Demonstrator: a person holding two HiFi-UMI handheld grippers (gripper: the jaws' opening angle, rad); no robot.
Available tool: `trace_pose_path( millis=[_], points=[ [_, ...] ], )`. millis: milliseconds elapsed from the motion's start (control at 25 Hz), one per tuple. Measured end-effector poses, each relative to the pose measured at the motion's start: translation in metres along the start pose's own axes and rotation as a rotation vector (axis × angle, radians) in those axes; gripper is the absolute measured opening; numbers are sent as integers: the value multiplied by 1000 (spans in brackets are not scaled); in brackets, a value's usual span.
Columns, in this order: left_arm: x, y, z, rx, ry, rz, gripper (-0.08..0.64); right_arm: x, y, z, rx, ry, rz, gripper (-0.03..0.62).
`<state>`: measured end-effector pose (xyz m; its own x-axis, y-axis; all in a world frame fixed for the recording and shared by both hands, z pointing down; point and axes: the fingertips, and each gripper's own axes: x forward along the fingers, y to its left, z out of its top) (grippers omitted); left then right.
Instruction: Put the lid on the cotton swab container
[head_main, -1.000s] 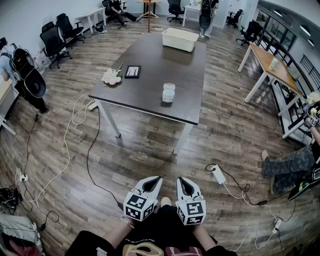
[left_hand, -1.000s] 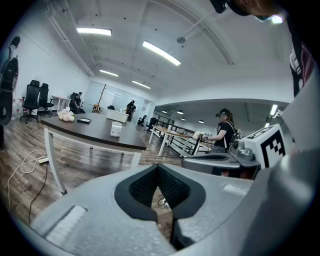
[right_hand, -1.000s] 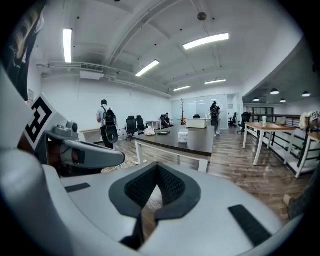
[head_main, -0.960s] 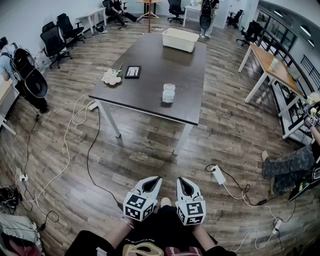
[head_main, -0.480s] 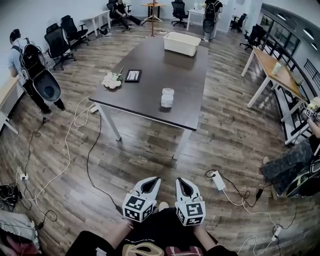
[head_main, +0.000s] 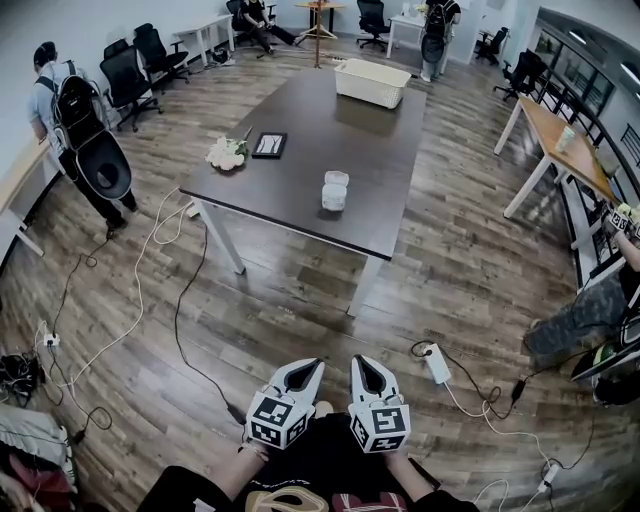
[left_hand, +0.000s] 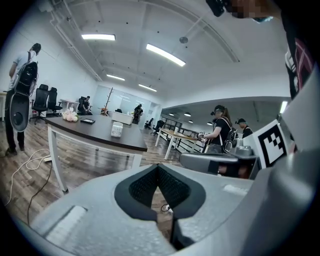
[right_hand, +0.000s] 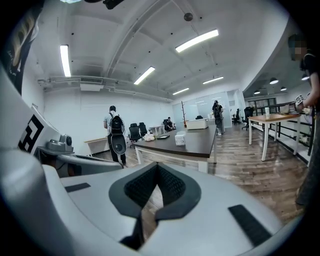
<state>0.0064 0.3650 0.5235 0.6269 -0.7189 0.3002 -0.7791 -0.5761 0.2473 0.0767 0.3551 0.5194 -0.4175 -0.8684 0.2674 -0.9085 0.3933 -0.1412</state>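
Observation:
The cotton swab container (head_main: 335, 191) is a small clear-white box standing on the dark table (head_main: 300, 190), near its front right part. It also shows far off as the container (left_hand: 116, 130) in the left gripper view and the container (right_hand: 180, 139) in the right gripper view. I cannot make out its lid as a separate piece from here. My left gripper (head_main: 307, 367) and right gripper (head_main: 361, 364) hang side by side low in front of me, far short of the table. Both are shut with nothing in them, seen again as the left gripper (left_hand: 158, 167) and the right gripper (right_hand: 157, 166).
On the table lie white flowers (head_main: 226, 153), a black tray (head_main: 269, 145) and a white basket (head_main: 372, 82) at the far end. A power strip (head_main: 437, 363) and cables (head_main: 185, 300) lie on the wooden floor. A person with a backpack (head_main: 85, 140) stands left; another sits right (head_main: 590, 315).
The head view has shifted a little toward the table. The person with the backpack has walked further into view at the left. Both grippers keep their place and stay shut.

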Motion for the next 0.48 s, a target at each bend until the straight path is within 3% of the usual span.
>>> trace_pose_path(
  millis=[480],
  points=[
    [31,47,19,-36,-22,32,8,44,-23,12,23,-1,-20,8]
  ],
)
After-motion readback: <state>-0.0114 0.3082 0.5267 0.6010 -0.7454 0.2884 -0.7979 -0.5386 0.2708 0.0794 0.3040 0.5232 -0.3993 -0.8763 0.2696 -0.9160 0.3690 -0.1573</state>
